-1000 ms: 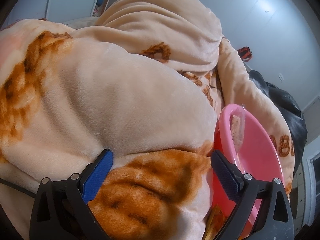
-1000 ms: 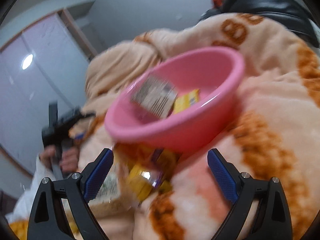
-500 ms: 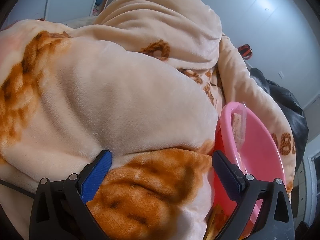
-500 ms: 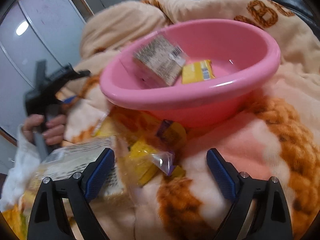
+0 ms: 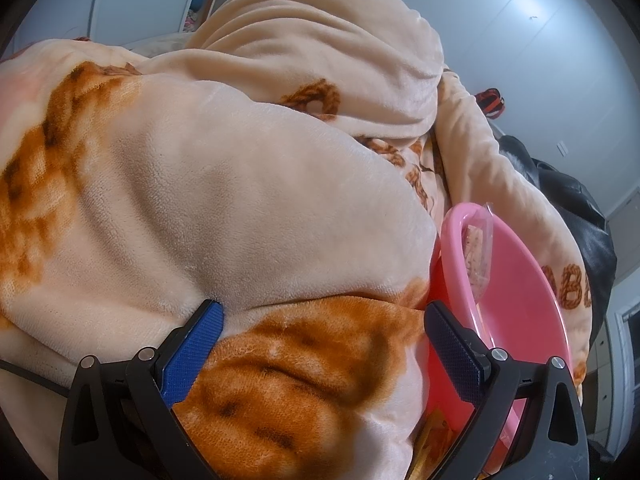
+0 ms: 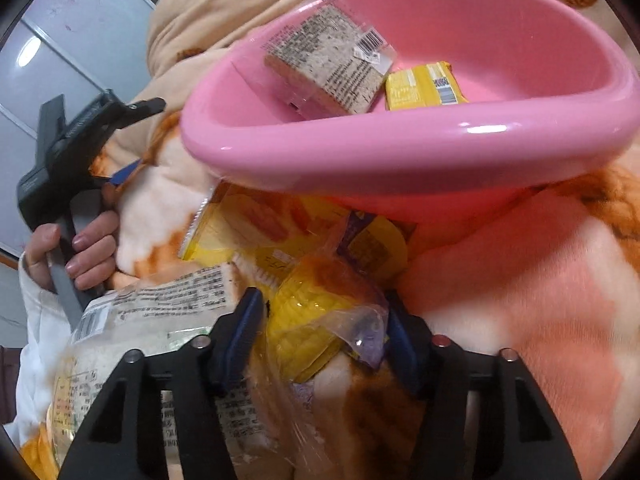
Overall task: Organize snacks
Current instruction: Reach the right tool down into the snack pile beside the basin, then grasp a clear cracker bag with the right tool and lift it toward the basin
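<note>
A pink bowl (image 6: 400, 148) rests on a peach and orange blanket (image 6: 540, 280). It holds a wrapped sandwich cracker packet (image 6: 332, 60) and a yellow packet (image 6: 424, 88). Below the bowl lies a pile of snacks. My right gripper (image 6: 320, 316) is shut on a yellow wrapped cake in clear plastic (image 6: 316, 312) in that pile. A big clear bread packet (image 6: 152, 320) lies to its left. My left gripper (image 5: 320, 328) is open and empty over the blanket (image 5: 240, 200), with the bowl (image 5: 520, 304) at its right.
The left gripper held by a hand (image 6: 76, 160) shows at the left of the right wrist view. A black bag (image 5: 572, 208) lies beyond the blanket. Grey walls stand behind. A yellow and orange packet (image 6: 256, 224) lies under the bowl's rim.
My right gripper has come down onto the snack pile and closed on the yellow wrapped cake. The left gripper has hardly moved.
</note>
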The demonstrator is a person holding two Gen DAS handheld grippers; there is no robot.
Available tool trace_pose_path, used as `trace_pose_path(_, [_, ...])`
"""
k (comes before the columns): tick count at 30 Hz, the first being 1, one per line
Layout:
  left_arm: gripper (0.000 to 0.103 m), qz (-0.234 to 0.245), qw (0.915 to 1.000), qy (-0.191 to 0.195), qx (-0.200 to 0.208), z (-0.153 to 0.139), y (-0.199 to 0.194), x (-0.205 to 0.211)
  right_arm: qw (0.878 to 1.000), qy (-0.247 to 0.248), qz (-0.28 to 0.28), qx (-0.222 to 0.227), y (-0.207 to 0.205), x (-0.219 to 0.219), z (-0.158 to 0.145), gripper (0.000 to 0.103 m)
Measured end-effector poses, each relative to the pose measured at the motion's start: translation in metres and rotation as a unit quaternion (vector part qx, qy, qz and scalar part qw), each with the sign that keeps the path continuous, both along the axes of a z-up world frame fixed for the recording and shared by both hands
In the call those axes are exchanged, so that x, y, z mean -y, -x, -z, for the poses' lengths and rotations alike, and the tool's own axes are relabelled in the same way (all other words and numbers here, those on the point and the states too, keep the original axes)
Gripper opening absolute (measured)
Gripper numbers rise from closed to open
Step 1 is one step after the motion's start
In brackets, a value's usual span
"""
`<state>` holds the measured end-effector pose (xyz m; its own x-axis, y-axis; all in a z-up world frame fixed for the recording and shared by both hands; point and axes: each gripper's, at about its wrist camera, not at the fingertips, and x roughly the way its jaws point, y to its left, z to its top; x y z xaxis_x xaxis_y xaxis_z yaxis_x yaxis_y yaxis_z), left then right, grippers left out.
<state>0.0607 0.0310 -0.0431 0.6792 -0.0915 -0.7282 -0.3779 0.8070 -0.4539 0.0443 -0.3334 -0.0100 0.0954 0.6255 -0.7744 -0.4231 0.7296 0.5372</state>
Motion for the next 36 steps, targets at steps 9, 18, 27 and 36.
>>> trace_pose_path(9, [0.1,0.0,1.0,-0.001,0.0,0.0,0.0,0.001,0.998,-0.062,0.007,0.031,0.036,0.036,-0.034,0.03])
trace_pose_path(18, [0.1,0.001,1.0,-0.004,-0.001,0.0,0.0,0.001,0.986,-0.108,0.007,0.13,0.066,0.045,-0.089,0.0])
trace_pose_path(27, [0.099,0.001,1.0,-0.004,-0.002,0.0,0.0,0.001,0.994,-0.074,-0.002,0.076,0.061,0.037,-0.071,0.026])
trace_pose_path(36, [0.1,0.002,1.0,-0.008,-0.005,0.001,-0.001,0.002,0.976,-0.21,0.022,-0.051,0.051,0.038,-0.048,0.077])
